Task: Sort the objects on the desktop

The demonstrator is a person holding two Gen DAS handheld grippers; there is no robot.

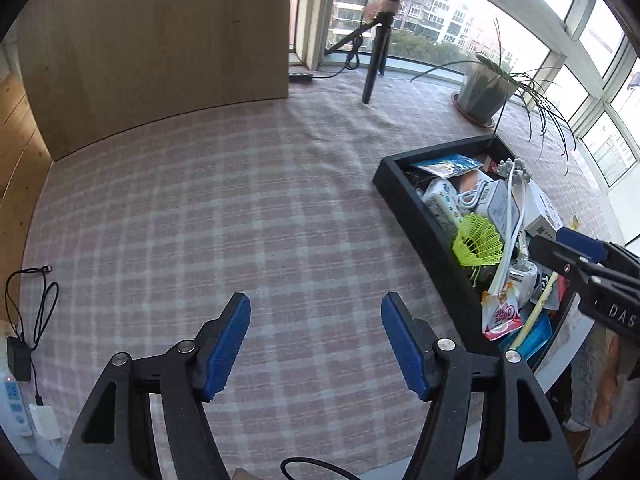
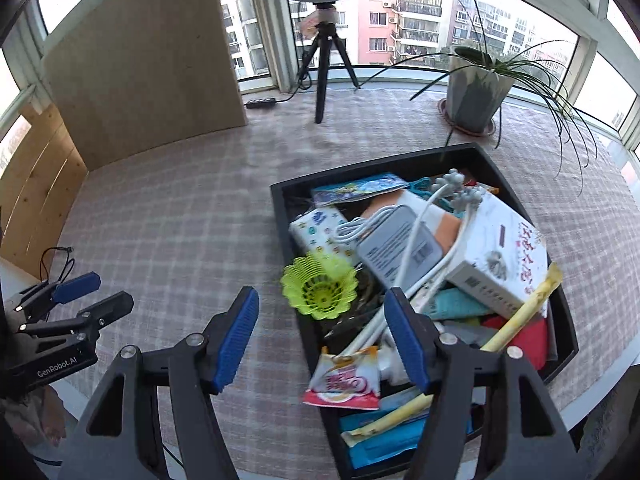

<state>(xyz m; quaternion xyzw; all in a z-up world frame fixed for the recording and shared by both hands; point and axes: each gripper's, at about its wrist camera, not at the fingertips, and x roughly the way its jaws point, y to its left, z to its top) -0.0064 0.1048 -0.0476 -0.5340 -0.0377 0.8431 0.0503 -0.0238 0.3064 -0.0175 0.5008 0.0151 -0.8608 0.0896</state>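
A black tray (image 2: 282, 200) (image 1: 390, 178) on the checked cloth is piled with items. Among them are a yellow-green plastic shuttlecock (image 2: 320, 288) (image 1: 478, 242), a white box with red characters (image 2: 500, 256), a grey power bank with white cable (image 2: 400, 248), a red-and-white snack packet (image 2: 346, 380) (image 1: 500, 314) and a tissue pack (image 2: 320, 236). My right gripper (image 2: 320, 300) hovers open over the tray's near left rim, nothing between its blue pads. My left gripper (image 1: 316, 308) stands open over bare cloth left of the tray. Each gripper shows in the other's view: the right gripper (image 1: 560, 244), the left gripper (image 2: 100, 292).
A wooden panel (image 1: 160, 40) stands at the back left. A ring light on a black tripod (image 2: 324, 64) and a potted plant (image 2: 476, 92) stand by the window. A black adapter with cable (image 1: 20, 352) lies at the table's left edge. The table's near edge curves beside the tray.
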